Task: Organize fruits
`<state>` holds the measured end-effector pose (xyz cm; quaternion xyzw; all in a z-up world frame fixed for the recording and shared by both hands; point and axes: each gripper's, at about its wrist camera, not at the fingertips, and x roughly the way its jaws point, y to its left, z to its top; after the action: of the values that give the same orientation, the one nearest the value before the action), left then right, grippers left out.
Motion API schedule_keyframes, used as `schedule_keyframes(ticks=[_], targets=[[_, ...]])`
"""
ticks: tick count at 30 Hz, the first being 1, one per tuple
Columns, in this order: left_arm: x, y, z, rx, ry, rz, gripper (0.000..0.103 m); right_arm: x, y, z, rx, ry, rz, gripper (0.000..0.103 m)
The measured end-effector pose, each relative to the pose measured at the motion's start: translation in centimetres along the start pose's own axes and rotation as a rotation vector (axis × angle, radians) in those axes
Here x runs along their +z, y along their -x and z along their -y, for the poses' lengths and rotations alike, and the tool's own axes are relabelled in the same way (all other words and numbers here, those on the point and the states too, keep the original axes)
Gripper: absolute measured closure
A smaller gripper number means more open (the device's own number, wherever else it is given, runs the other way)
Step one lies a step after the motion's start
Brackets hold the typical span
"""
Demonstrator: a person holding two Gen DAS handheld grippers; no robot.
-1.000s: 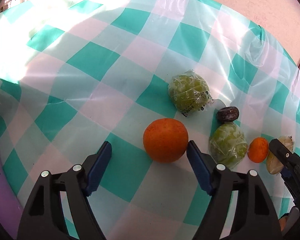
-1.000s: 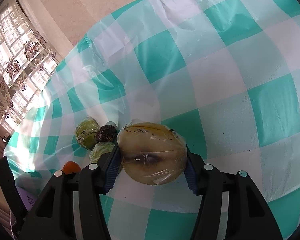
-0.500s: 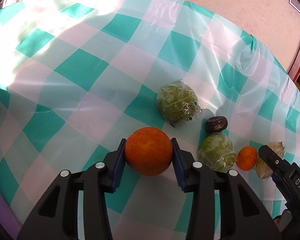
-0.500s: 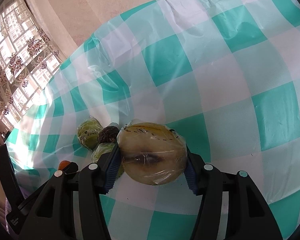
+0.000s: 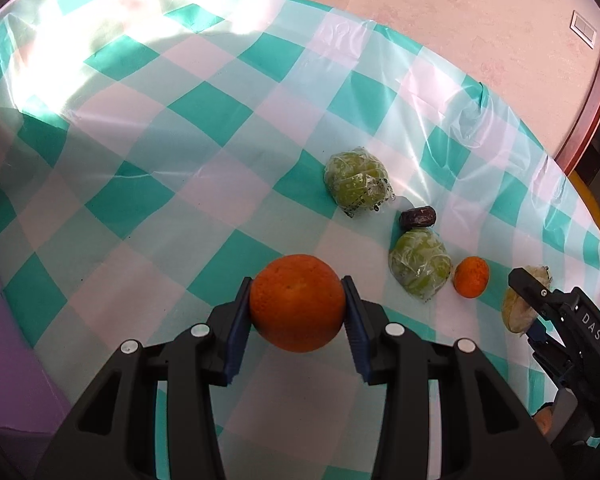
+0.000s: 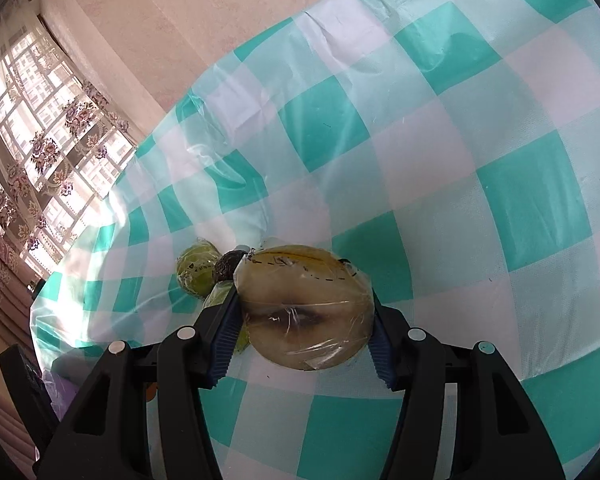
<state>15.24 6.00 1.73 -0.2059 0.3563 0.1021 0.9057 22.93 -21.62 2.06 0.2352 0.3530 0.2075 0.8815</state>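
My left gripper (image 5: pixel 297 307) is shut on a large orange (image 5: pixel 297 302) and holds it above the checked tablecloth (image 5: pixel 180 128). To its right lie two plastic-wrapped green fruits (image 5: pixel 358 186) (image 5: pixel 419 264), a dark date-like fruit (image 5: pixel 417 216) and a small orange (image 5: pixel 471 277) in a row. My right gripper (image 6: pixel 305 322) is shut on a plastic-wrapped yellow-brown fruit (image 6: pixel 305 312); it also shows at the right edge of the left wrist view (image 5: pixel 520 306). Behind it, the right wrist view shows a wrapped green fruit (image 6: pixel 196 272) and the dark fruit (image 6: pixel 227 266).
The table's edge curves along the far side by a pink wall (image 5: pixel 440 20). A window with flowered curtains (image 6: pixel 40 152) is at the left of the right wrist view. A purple surface (image 5: pixel 4 360) lies beyond the table's left edge.
My left gripper closed on the large orange and lifted it off the cloth. My right gripper kept holding the wrapped fruit, nearly still.
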Motion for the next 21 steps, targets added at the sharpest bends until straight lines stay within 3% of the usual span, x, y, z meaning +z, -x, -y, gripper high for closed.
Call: schedule_keyframes(ticks=[7, 21], targets=[[-3.3, 2.9, -0.3, -0.027, -0.020, -0.010, 0.060, -4.0, 2.6, -2.1, -0.032, 0.061, -0.025, 0.048], [-10.7, 10.7, -2.5, -0.124, -0.138, -0.019, 0.060, -10.9, 8.7, -3.1, -0.027, 0.042, -0.027, 0.048]])
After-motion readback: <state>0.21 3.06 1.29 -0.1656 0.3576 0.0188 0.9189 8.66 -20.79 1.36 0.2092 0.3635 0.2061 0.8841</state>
